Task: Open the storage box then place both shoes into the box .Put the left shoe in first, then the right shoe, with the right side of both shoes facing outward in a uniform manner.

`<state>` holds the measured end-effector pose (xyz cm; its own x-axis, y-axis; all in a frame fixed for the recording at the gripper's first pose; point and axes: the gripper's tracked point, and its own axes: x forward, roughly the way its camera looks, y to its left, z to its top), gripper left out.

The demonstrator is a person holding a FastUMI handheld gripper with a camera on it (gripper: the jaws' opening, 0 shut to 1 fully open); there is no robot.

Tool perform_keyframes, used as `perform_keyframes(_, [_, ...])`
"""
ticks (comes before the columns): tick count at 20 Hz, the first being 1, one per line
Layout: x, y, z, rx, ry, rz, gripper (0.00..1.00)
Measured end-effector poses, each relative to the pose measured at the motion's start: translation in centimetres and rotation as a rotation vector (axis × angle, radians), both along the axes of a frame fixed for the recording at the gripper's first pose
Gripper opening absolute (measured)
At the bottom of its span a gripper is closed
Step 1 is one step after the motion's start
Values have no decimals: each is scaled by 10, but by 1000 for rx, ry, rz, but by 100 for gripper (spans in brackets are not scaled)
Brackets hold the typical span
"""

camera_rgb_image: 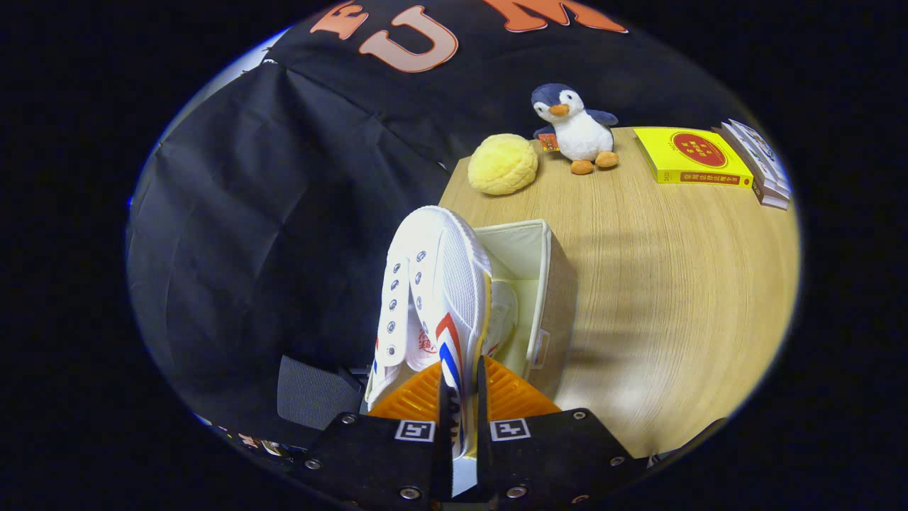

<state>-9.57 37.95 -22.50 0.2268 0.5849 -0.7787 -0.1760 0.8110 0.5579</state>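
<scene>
The storage box [546, 284], a cream fabric bin with its top open, sits on the wooden table [674, 298] just ahead of the fingers. Inside it lies what seems to be another white shoe [505, 312], mostly hidden by the held one, so its facing cannot be told.

The gripper [461, 404] is pinching a white canvas shoe [433, 298] by its heel end, both fingers pressed on it from either side. The shoe stands toe away from the fingers, over the box's near left rim, partly above the opening. It has a white rubber sole, metal eyelets without laces, red and blue stripes on its side and a red mark on the tongue.

Beyond the box, at the table's far edge, rest a yellow bun-shaped plush [503, 165], a penguin plush [576, 128], a yellow book [691, 156] and a stack of books [762, 167].
</scene>
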Motion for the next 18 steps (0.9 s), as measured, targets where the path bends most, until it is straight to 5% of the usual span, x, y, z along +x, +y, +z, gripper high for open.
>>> perform_keyframes(5, [-10,-1,-27,-160,51,-38,15])
perform_keyframes(7, [-10,5,-31,-133,84,-63,23])
perform_keyframes(10, [0,9,-19,-89,65,-75,51])
perform_keyframes(18, [18,-22,25,-18,-124,-52,83])
